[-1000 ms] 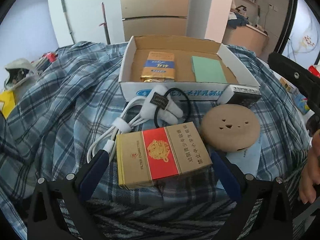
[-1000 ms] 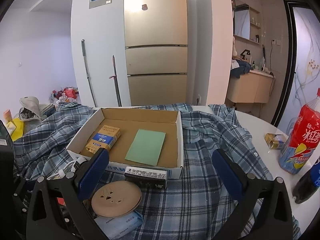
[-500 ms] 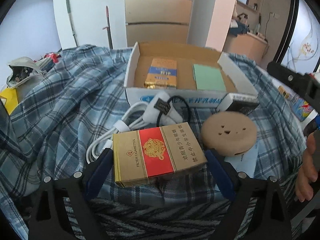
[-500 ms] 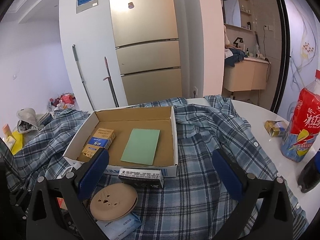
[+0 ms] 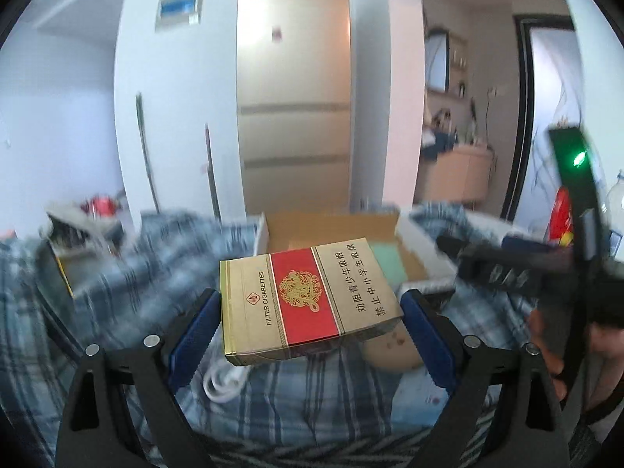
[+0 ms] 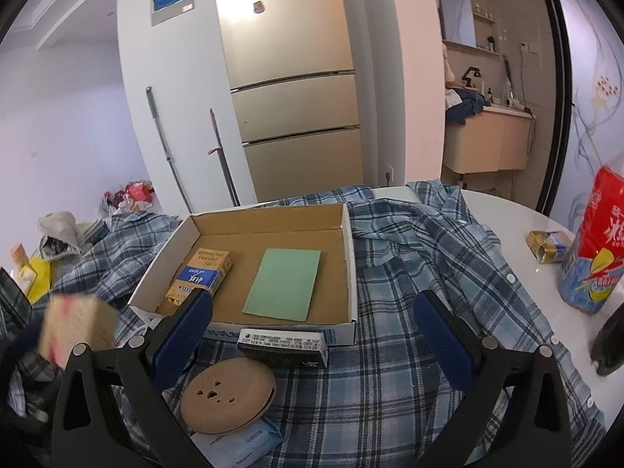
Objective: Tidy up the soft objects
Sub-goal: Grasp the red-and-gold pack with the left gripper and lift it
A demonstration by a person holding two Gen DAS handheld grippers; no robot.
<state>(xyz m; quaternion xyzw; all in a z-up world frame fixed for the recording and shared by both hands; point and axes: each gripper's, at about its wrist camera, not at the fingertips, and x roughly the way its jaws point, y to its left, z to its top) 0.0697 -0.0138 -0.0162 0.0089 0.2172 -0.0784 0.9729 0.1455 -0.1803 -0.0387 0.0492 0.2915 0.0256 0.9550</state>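
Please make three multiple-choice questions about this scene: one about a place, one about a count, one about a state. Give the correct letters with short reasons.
1. Where does the green card lie?
A. inside the cardboard box
B. on the white table
C. under the bottle

2. How many items lie inside the box?
A. one
B. two
C. four

3. What is the left gripper doing?
A. open, empty
B. gripping the red-and-gold cigarette pack
C. gripping the round brown disc

Answers: 1 A, it rests on the box floor. 2 B, the card and a gold-and-blue pack. 3 B, both pads press the pack's ends.
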